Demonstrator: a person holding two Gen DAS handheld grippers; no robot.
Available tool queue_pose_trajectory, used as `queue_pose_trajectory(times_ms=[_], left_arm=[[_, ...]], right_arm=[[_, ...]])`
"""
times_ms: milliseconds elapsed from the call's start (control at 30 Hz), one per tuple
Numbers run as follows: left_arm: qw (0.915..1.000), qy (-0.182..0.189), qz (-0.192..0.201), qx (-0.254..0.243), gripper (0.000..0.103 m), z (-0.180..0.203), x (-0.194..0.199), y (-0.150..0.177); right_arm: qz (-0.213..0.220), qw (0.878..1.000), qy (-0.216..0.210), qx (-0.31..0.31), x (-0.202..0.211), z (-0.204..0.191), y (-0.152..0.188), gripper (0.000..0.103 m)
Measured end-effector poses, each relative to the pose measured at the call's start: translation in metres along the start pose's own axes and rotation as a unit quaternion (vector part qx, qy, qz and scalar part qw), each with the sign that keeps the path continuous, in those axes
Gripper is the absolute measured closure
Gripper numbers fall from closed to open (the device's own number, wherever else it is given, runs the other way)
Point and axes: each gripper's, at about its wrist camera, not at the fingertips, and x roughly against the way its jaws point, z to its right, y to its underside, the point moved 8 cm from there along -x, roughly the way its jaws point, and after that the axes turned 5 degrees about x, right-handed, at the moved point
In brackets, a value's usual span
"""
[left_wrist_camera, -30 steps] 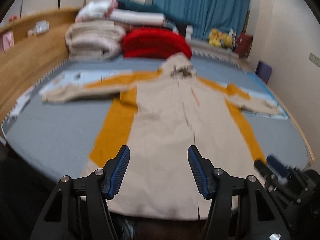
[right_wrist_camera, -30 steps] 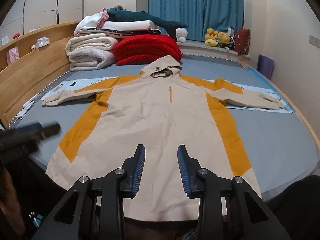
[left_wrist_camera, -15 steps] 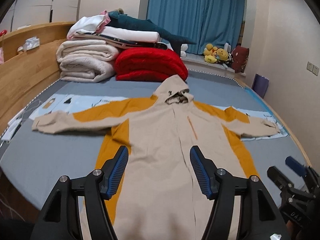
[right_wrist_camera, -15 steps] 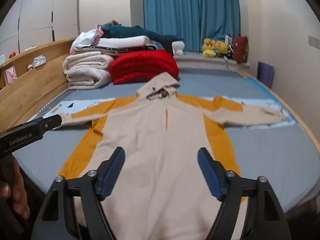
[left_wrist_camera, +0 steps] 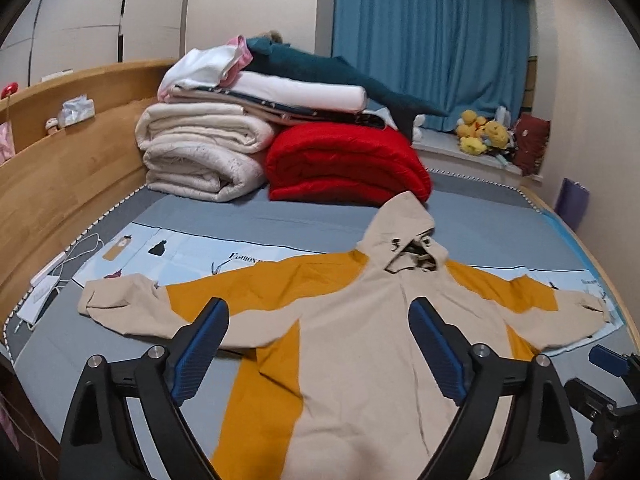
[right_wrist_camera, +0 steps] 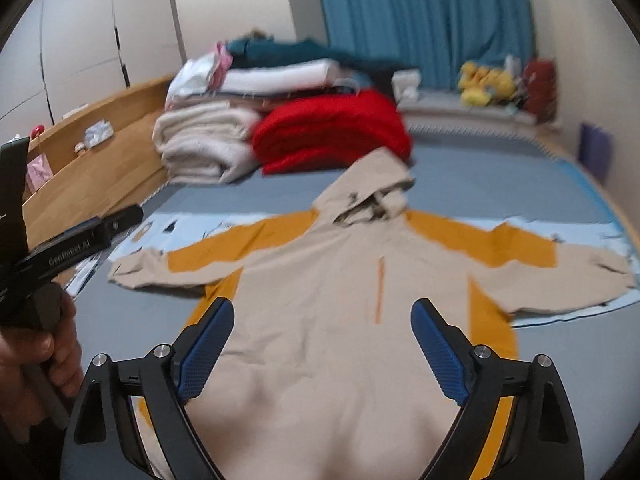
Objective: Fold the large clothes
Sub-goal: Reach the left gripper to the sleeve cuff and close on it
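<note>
Left gripper (left_wrist_camera: 318,344): fingers spread wide, just been opening, nothing between them, above jacket lower body.
Right gripper (right_wrist_camera: 322,346): fingers spread wide, just been opening, nothing held, above jacket lower body.
Jacket (left_wrist_camera: 360,352): beige with orange panels, lying flat, front up, on bed (left_wrist_camera: 120,360); sleeves stretched to both sides, hood at far end.
Light blue printed sheet (left_wrist_camera: 192,252): under jacket sleeves.
Red folded blanket (left_wrist_camera: 344,164): just beyond jacket hood.
White folded blankets (left_wrist_camera: 200,152): beyond jacket, beside red blanket, near wooden headboard (left_wrist_camera: 60,184).
Blue curtain (left_wrist_camera: 432,40): far behind jacket.

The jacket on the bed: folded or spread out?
Spread: the jacket lies flat, both sleeves stretched out sideways, hood up top.
</note>
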Motion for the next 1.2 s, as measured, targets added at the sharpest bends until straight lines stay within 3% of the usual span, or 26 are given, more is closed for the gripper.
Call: queue_pose_trajectory(times_ms=[100, 300, 467, 633, 767, 967, 1067, 1200], left_arm=[[0.9998, -0.012, -0.012, -0.006, 0.013, -0.013, -0.030, -0.007], [0.9974, -0.022, -0.065, 0.022, 0.016, -0.062, -0.098, 0.009], [0.9901, -0.051, -0.119, 0.054, 0.063, -0.120, -0.149, 0.043], [0.9819, -0.099, -0.136, 0.087, 0.069, -0.199, -0.189, 0.059], [0.9693, -0.138, -0.148, 0.140, 0.069, -0.273, -0.213, 0.073], [0.9484, -0.187, -0.142, 0.214, 0.066, -0.365, -0.228, 0.084], [0.9292, -0.204, -0.144, 0.273, 0.057, -0.405, -0.236, 0.097], [0.9046, -0.223, -0.153, 0.329, 0.057, -0.442, -0.243, 0.116]], right_arm=[[-0.012, 1.000, -0.006, 0.001, -0.027, 0.004, -0.015, 0.005], [0.011, 1.000, 0.000, 0.004, -0.064, 0.015, -0.048, 0.005], [-0.006, 1.000, -0.002, 0.014, -0.093, 0.019, -0.048, 0.005], [0.005, 0.999, 0.033, 0.029, -0.098, 0.030, -0.052, 0.005], [0.002, 0.999, 0.040, 0.034, -0.106, 0.039, -0.050, 0.008], [-0.035, 0.998, 0.050, 0.023, -0.128, 0.056, -0.037, 0.022], [-0.061, 0.997, 0.046, -0.005, -0.141, 0.067, -0.027, 0.033], [-0.069, 0.996, 0.060, -0.010, -0.152, 0.075, -0.020, 0.057]])
